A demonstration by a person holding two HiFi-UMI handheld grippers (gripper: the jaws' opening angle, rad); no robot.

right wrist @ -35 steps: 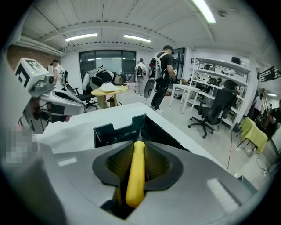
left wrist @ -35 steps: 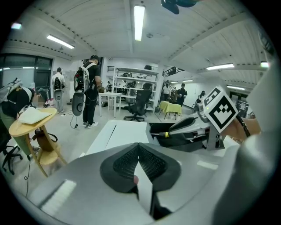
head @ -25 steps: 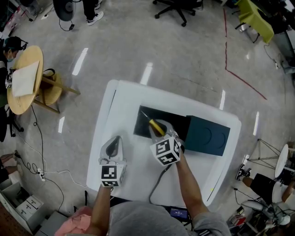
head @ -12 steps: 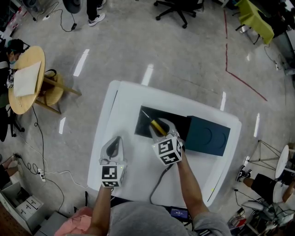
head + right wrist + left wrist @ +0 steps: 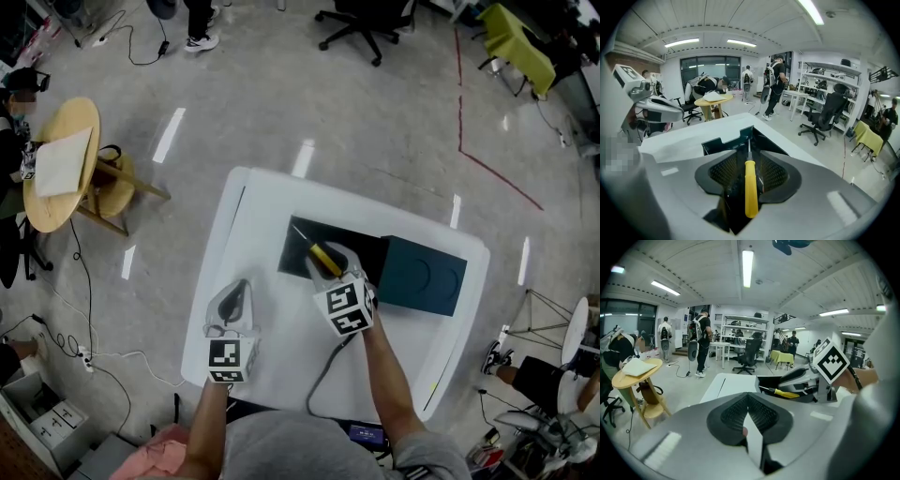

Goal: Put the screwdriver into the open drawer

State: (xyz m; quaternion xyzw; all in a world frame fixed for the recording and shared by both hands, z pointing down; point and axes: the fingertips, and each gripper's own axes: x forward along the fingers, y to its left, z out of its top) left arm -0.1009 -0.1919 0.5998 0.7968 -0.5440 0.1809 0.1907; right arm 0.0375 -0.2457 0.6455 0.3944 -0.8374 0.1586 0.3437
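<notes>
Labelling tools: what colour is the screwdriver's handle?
Yellow. The screwdriver handle shows best in the right gripper view.

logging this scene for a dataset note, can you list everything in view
table: one, white, mid floor
drawer unit: one, dark teal, on the table, drawer open
screwdriver: one, yellow handle, in the open drawer
round table: one, wooden, far left, white sheet on it
office chair: one, black, top edge
left gripper: one, grey, shut, over table's near left
right gripper: one, grey, jaws have just been opening, screwdriver loose between them
</notes>
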